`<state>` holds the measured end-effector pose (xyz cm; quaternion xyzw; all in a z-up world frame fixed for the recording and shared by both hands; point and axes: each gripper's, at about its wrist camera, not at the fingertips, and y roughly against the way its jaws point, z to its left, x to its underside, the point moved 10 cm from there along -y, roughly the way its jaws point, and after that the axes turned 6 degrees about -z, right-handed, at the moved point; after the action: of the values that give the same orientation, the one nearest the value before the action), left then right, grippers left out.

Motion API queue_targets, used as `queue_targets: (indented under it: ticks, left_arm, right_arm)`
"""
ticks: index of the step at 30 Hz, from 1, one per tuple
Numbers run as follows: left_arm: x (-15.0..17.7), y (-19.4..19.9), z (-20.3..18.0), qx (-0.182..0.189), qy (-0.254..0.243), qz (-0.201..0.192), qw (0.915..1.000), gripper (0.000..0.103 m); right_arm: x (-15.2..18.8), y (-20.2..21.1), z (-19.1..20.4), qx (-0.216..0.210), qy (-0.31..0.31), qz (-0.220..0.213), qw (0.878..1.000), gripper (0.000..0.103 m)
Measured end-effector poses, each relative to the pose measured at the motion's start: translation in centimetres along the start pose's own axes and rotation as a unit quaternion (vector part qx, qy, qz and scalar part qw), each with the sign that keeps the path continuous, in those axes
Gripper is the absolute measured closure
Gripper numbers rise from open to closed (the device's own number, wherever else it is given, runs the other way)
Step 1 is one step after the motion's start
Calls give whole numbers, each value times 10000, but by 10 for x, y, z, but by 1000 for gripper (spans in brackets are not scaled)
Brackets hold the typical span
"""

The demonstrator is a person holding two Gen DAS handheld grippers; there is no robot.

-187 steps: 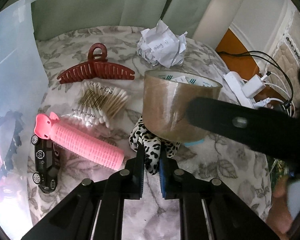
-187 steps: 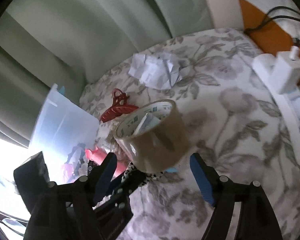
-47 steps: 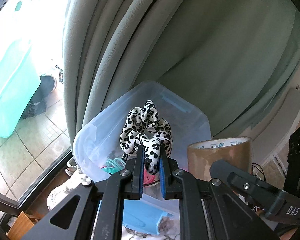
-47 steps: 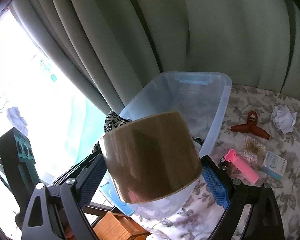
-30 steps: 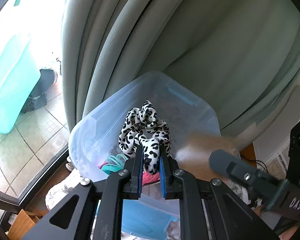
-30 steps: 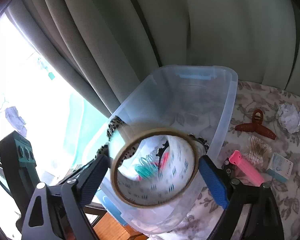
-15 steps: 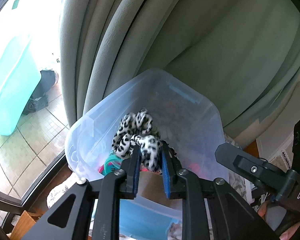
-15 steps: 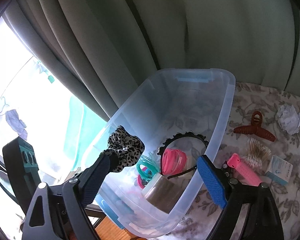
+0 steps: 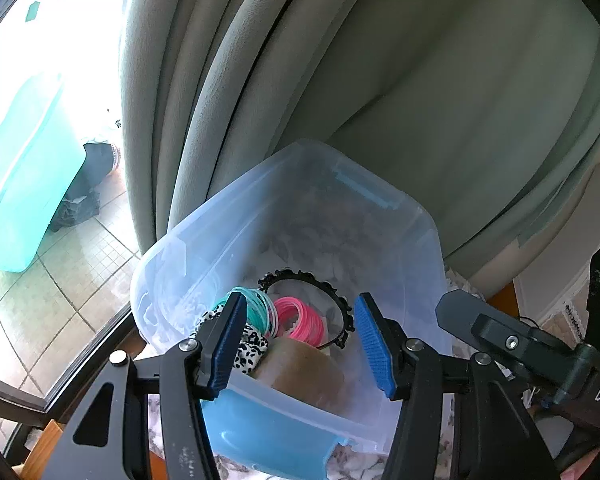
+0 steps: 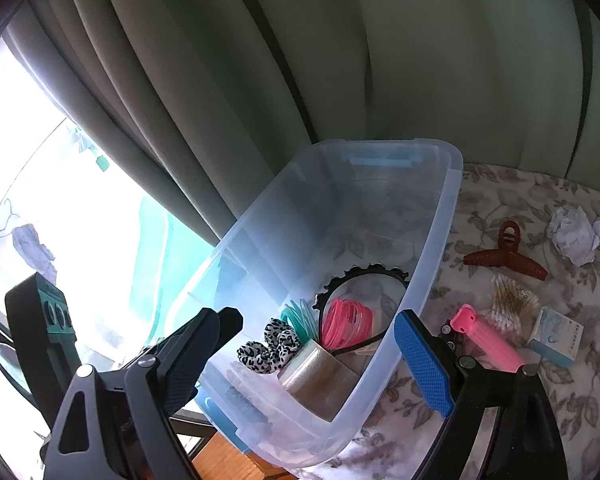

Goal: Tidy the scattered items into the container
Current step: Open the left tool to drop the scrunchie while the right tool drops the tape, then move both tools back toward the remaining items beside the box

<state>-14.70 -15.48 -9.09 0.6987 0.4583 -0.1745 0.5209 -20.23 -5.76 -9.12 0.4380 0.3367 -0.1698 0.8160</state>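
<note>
The clear plastic bin (image 10: 440, 236) stands at the floral table's left edge. Inside lie the brown tape roll (image 10: 320, 378), the leopard scrunchie (image 10: 269, 350), pink coils (image 10: 346, 322), teal coils (image 10: 298, 318) and a black headband (image 10: 364, 272). My right gripper (image 10: 320, 354) hangs open over the bin's near end, holding nothing. In the left wrist view my left gripper (image 9: 300, 346) is open above the same bin (image 9: 432, 232), with the scrunchie (image 9: 250, 350) and tape roll (image 9: 304, 366) below it.
On the table right of the bin lie a red claw clip (image 10: 506, 254), crumpled paper (image 10: 574, 236), cotton swabs (image 10: 510, 302), a pink hair roller (image 10: 486, 338), a small toy car (image 10: 448, 334) and a small box (image 10: 554, 336). Grey curtains (image 10: 380, 60) hang behind.
The right gripper dropped the tape roll into the bin a second ago. The left gripper has since opened and the leopard scrunchie has fallen into the bin beside the tape.
</note>
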Motion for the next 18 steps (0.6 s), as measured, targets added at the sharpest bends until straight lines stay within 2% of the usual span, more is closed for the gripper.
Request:
queue_targets:
  ticks: [10,18]
  left_arm:
    - [-6,23,-13,23,-137,-192,9997,46]
    - [-12,50,-56,185,-656,-588,9959,46]
  right_arm:
    - [-2,25,-9,26,-123,-194,9997,12]
    - [-6,63,-30,77,-357,-518,9980,12]
